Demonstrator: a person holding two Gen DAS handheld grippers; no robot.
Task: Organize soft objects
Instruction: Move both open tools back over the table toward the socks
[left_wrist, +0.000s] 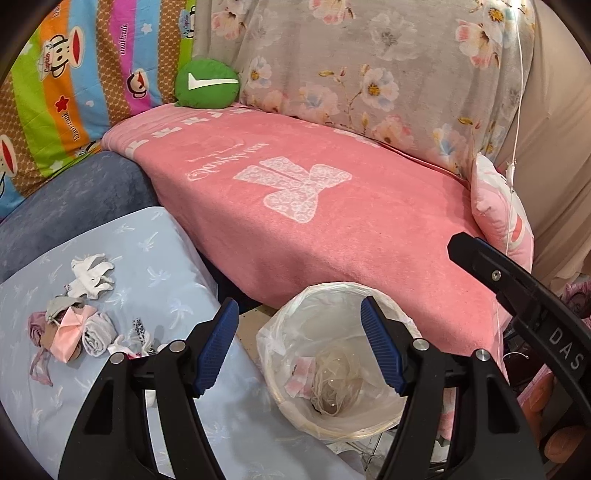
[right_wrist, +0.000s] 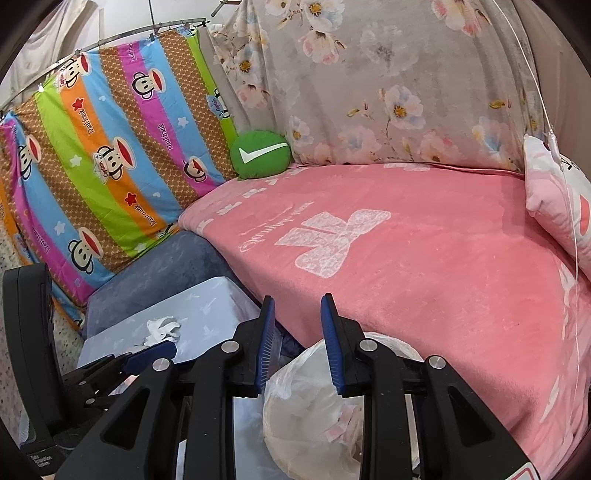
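Observation:
A pile of small soft items lies on a pale blue cushion (left_wrist: 155, 258) at the left: white socks (left_wrist: 92, 277), a pink piece (left_wrist: 70, 334) and a grey roll (left_wrist: 98, 334). My left gripper (left_wrist: 299, 310) hangs open and empty above a bag-lined bin (left_wrist: 280, 336), to the right of the pile. My right gripper (right_wrist: 298, 302) is open with a narrower gap, holding nothing, over the near edge of the pink blanket (right_wrist: 424, 266). From the right wrist view only the white socks (right_wrist: 162, 328) show; the left gripper (right_wrist: 147, 356) hides the other pieces.
A green round pillow (left_wrist: 207, 83) with a white tick sits at the blanket's far corner. A pink pillow (left_wrist: 502, 214) leans at the right end. Striped cartoon bedding (left_wrist: 74, 92) and floral cloth (left_wrist: 351, 66) hang behind. The bin holds crumpled wrappers (left_wrist: 332, 384).

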